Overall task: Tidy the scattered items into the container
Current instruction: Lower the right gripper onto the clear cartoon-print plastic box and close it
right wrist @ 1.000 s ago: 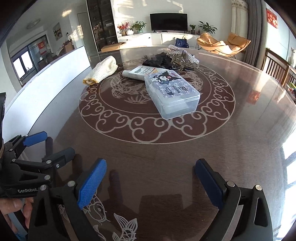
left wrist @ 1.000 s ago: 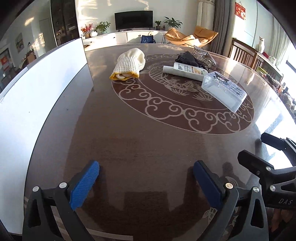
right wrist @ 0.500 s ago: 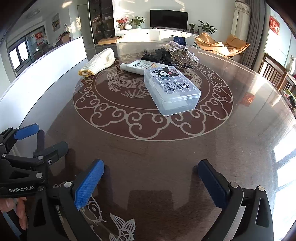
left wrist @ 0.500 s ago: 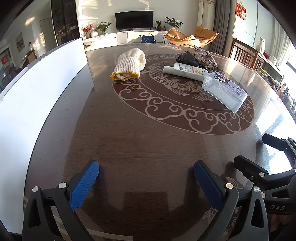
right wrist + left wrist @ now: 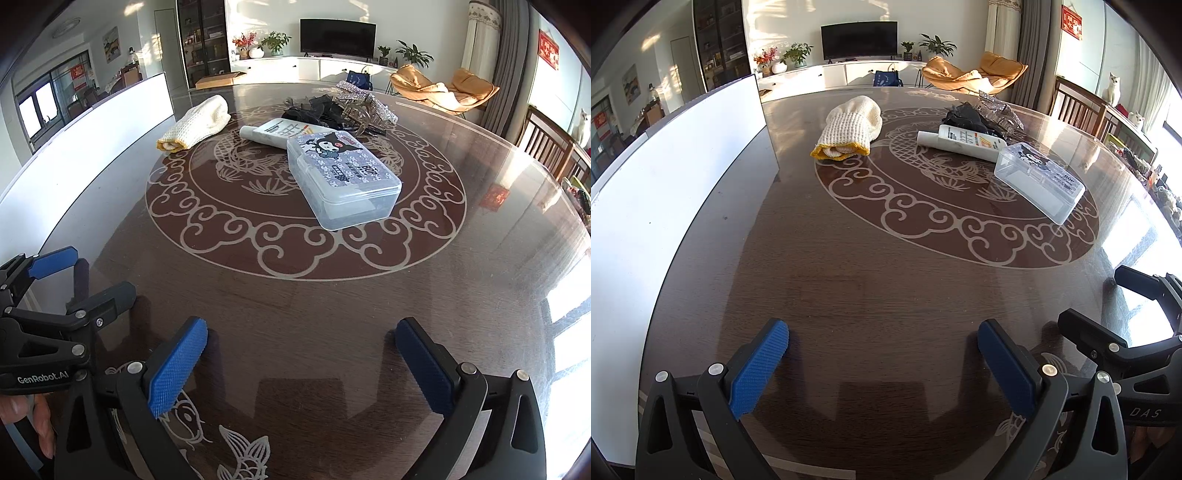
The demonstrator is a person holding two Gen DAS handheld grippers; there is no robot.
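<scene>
Right wrist view has the right claw [image 5: 299, 363] spread wide over bare dark wooden table [image 5: 295, 306], nothing between its blue pads; the clear lidded plastic box with a cartoon sticker [image 5: 341, 181] lies well apart at 12 o'clock, slightly toward 1, on the pale scrollwork ring; behind it at 11 o'clock the white printed tube [image 5: 280, 133] touches its far end; the cream knitted glove with a yellow cuff [image 5: 195, 123] lies at 10 o'clock; the black fabric heap [image 5: 314, 109] and glittery silver hair clip [image 5: 365, 101] sit farthest back at 12. Left wrist view shows the left claw [image 5: 882, 362] released as well, pads wide over empty wood; the box [image 5: 1039, 182] lies at 1 o'clock, the tube [image 5: 960, 142] beyond it, the glove [image 5: 849, 127] at 12.

Against a second ago the right claw's pads stand slightly wider; the box sits lower and nearer in the right view; the objects lie as they did.

The box is closed, translucent, rounded at the corners, its lid printed in grey-purple with a dark-hooded figure.
</scene>
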